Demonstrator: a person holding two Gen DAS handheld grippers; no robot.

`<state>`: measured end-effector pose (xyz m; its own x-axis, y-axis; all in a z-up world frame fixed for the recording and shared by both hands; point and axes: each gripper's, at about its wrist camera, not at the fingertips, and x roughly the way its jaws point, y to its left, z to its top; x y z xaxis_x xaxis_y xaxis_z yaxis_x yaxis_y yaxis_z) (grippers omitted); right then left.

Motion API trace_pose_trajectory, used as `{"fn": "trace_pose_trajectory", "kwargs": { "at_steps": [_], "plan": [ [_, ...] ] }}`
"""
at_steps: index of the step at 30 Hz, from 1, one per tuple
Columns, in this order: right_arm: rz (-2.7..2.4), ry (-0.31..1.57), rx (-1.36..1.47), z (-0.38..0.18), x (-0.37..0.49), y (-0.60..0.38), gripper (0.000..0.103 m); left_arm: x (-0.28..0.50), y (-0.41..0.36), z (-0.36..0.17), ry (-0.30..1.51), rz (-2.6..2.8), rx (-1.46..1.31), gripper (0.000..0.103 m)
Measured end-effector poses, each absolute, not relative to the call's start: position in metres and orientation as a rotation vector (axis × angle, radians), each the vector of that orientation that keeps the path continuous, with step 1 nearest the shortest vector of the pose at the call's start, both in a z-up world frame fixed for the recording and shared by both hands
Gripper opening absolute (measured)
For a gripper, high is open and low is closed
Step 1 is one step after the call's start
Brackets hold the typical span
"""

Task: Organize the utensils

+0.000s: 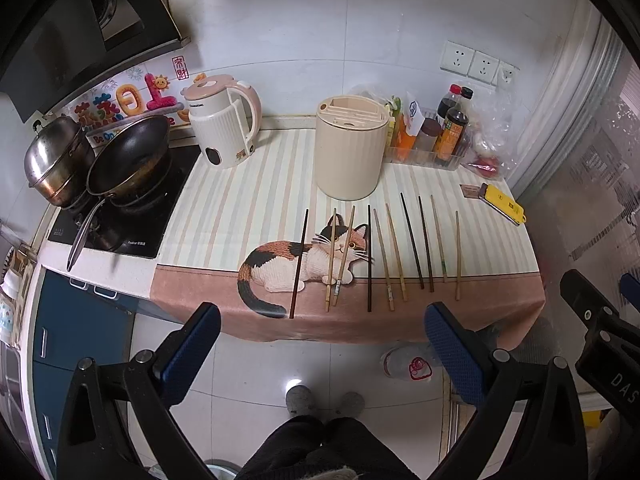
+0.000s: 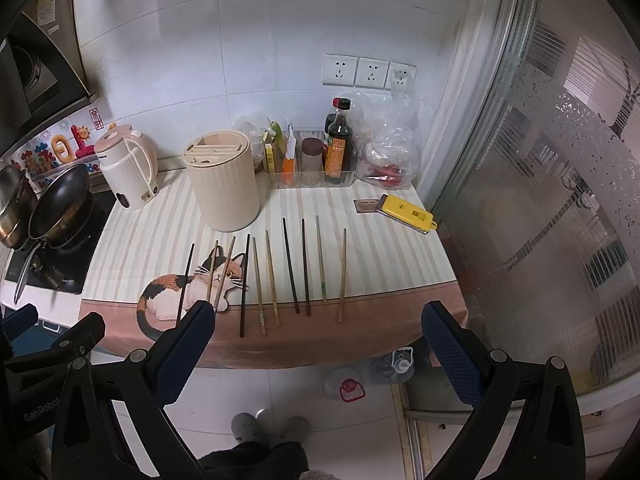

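Several chopsticks point(image 1: 370, 258) lie side by side on a striped cloth with a cat picture; they also show in the right wrist view point(image 2: 272, 284). Some are dark, some light wood. A cream round utensil holder point(image 1: 349, 148) with slots in its top stands upright behind them, also in the right wrist view point(image 2: 222, 178). My left gripper point(image 1: 322, 316) is open and empty, held in front of the counter edge. My right gripper point(image 2: 318, 316) is open and empty, also short of the counter; its body shows at the left wrist view's right edge point(image 1: 600, 320).
A kettle point(image 1: 224, 120) stands left of the holder. A wok point(image 1: 128, 156) and steel pot point(image 1: 56, 160) sit on the cooktop at left. A clear tray of sauce bottles point(image 1: 448, 132) and plastic bags are at the back right. A yellow device point(image 1: 504, 204) lies near the glass door point(image 2: 540, 200).
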<state>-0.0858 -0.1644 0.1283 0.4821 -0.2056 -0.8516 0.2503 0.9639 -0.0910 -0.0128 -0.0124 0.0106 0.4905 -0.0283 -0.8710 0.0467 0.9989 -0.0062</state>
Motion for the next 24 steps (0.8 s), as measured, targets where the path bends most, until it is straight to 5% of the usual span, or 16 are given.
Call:
{"fn": "trace_pose_trajectory", "kwargs": {
  "at_steps": [15, 22, 24],
  "plan": [
    [-0.264, 0.999, 0.052, 0.122, -0.077, -0.171, 0.103, -0.004, -0.011, 0.01, 0.947, 0.047, 0.065, 0.103],
    [-0.23, 1.053, 0.111, 0.063, -0.033, -0.185, 0.102, 0.047, 0.005, -0.026, 0.88, 0.16, 0.07, 0.103],
    [-0.216, 1.076, 0.13, 0.041, -0.018, -0.188, 0.094, 0.068, 0.007, -0.048, 0.9, 0.193, 0.107, 0.103]
  ]
}}
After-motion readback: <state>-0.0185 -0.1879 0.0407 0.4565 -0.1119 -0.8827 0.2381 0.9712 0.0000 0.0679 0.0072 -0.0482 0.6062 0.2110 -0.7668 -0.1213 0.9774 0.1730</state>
